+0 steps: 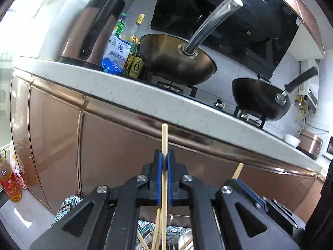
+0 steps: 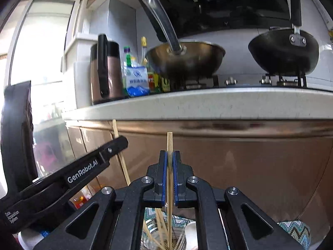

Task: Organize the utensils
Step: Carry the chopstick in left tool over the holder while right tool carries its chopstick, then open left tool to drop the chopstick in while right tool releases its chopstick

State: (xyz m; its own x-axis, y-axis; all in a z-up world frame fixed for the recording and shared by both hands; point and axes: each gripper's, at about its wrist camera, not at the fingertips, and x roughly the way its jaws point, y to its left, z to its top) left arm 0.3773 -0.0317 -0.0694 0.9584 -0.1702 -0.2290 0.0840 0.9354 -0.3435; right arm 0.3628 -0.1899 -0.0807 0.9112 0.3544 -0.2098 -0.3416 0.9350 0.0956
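While each gripper has its jaws closed on one upright chopstick, left gripper (image 1: 164, 160) on its chopstick (image 1: 164, 137), right gripper (image 2: 170, 158) on its own (image 2: 169, 143), more sticks stand below. Judged mid-sorting; next calls for lowering both into a holder. Beyond, wok (image 1: 177, 60) on tabletop (image 1: 116, 87).

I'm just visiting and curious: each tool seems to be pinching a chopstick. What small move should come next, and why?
Probably lower both toward the rack below. The left tool and right tool each grip one upright chopstick in the air, above loose sticks.
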